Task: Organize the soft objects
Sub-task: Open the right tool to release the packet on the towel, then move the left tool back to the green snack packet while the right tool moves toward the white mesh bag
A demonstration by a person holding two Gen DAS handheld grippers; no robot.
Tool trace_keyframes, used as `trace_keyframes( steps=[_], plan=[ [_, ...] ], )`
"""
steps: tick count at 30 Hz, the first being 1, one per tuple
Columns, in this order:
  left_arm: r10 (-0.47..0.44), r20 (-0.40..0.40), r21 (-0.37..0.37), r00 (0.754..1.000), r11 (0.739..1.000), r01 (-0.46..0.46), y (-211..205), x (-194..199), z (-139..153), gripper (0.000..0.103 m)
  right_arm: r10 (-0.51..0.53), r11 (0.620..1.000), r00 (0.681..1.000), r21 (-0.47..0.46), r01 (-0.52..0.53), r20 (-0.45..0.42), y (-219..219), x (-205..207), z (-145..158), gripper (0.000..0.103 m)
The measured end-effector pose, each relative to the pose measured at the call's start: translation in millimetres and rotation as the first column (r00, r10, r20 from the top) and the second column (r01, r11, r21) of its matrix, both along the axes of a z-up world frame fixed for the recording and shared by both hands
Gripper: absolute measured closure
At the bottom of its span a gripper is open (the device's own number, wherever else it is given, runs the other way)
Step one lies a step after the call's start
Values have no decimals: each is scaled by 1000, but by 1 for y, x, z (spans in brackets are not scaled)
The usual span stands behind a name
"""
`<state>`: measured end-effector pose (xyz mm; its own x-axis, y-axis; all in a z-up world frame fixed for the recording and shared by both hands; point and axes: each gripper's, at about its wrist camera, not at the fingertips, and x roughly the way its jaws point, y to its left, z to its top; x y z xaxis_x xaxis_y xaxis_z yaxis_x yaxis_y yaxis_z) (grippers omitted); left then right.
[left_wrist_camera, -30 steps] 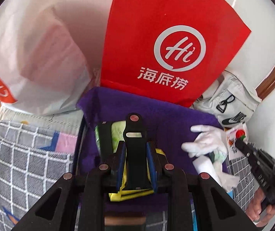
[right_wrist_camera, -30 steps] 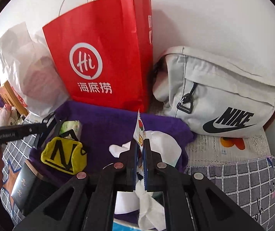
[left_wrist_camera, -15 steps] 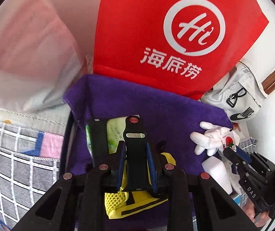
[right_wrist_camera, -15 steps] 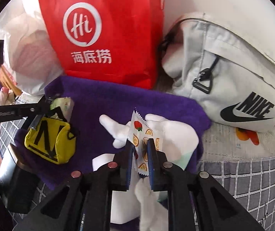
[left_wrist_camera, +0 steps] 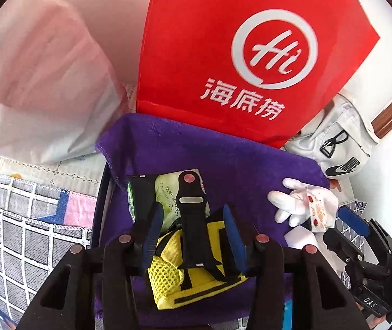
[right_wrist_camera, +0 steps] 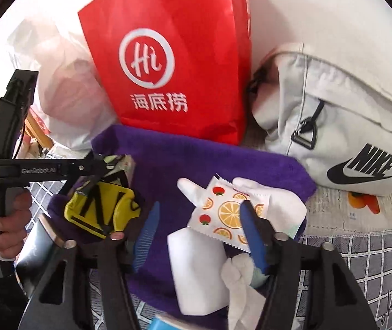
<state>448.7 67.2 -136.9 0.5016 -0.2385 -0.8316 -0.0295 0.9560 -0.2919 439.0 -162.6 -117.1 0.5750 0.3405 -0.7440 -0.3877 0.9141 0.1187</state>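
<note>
Take the purple towel (right_wrist_camera: 190, 159) as your landmark. Your right claw (right_wrist_camera: 198, 220) stands wide, holding nothing — the fruit-print packet (right_wrist_camera: 223, 214) lies flat between its blue pads, its far corner nearer the right pad, resting on the white glove (right_wrist_camera: 275, 200) at the towel's right part. From that claw the packet is straight ahead and just below; its long axis runs slantwise, from the far left corner toward the near right. Just nearer you than the packet sits a white foam block (right_wrist_camera: 196, 269), touching or all but touching it, so a closing claw could catch both.

Your left claw (left_wrist_camera: 192, 229) is also open, its pads either side of the black strap (left_wrist_camera: 193, 220) of the yellow pouch (left_wrist_camera: 193, 280), which lies on the towel's left part over a green wipes pack (left_wrist_camera: 168, 192). Whether the pads touch the strap you cannot tell.

The right claw is plainly nearer the packet; the left is well apart from it.

Materials: the towel is thick pile, the glove limp knit, the packet thin crinkly foil with a zigzag edge — likely to slide. The pouch is mesh and padded fabric, squashy. Behind the towel stand a stiff red paper bag (right_wrist_camera: 168, 63) and a pale canvas bag (right_wrist_camera: 333, 126).
</note>
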Motion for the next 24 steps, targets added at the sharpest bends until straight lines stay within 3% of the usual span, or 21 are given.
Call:
trace_keyframes(
  steps=[5, 11, 18, 24],
  plan=[
    [8, 40, 21, 999, 1000, -8, -7, -15, 19, 59, -25, 1000, 999, 11, 24, 29, -1, -13, 16, 40],
    [14, 48, 9, 999, 1000, -15, -11, -53, 39, 59, -28, 999, 1000, 21, 28, 4, -15, -47, 30, 40],
    [9, 94, 21, 996, 1000, -11, -18, -115, 63, 59, -48, 999, 998, 15, 48, -35, -30, -110, 41, 40],
    [-18, 88, 40, 996, 999, 15, -32, -170, 60, 59, -39, 999, 999, -7, 39, -9, -34, -179, 48, 40]
  ],
)
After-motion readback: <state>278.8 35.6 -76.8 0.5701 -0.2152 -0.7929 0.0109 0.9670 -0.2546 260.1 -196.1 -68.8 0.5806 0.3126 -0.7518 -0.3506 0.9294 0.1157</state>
